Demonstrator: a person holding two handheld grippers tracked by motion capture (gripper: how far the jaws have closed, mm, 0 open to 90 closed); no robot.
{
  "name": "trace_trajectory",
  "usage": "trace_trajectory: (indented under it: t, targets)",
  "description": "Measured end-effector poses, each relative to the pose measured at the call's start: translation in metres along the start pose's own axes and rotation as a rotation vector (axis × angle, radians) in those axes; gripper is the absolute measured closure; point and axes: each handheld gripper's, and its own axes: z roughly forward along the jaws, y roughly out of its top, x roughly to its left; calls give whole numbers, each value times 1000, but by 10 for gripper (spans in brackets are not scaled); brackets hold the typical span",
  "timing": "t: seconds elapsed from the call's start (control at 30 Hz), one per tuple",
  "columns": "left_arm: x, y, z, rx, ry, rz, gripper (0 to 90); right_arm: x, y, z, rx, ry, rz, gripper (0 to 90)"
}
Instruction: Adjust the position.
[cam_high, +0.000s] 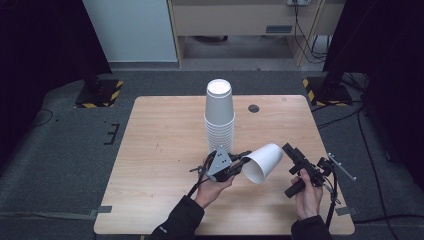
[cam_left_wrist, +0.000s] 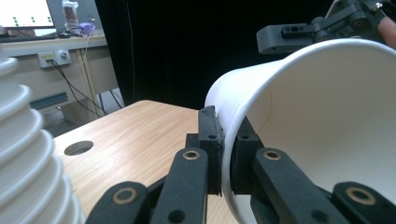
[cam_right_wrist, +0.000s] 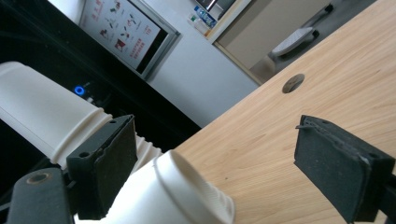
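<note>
A single white paper cup (cam_high: 262, 162) lies tilted on its side above the table, mouth toward the person. My left gripper (cam_high: 242, 163) is shut on its rim; in the left gripper view the two pads (cam_left_wrist: 208, 140) pinch the cup wall (cam_left_wrist: 322, 121), one outside and one inside. My right gripper (cam_high: 299, 159) is held just right of the cup with its jaws wide apart. In the right gripper view the cup's closed base (cam_right_wrist: 182, 193) sits low between the right gripper's (cam_right_wrist: 215, 144) spread pads without touching them. A tall stack of white cups (cam_high: 219, 117) stands mid-table.
The wooden table (cam_high: 165, 150) has a round cable hole (cam_high: 254, 108) behind the stack. The stack (cam_left_wrist: 23, 163) stands close at the left of the left gripper. Black stands with striped bases (cam_high: 100, 92) flank the table's far corners.
</note>
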Motion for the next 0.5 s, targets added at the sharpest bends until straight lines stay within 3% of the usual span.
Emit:
trace_trajectory:
  t: [0.37,0.5]
  targets:
    - [7,7,-25,-5,6,1,855,-6,4,1,44,-78,-206,123]
    - [10,7,-33,-9,14,-10,855,-9,2,2,76,-132,-288,122]
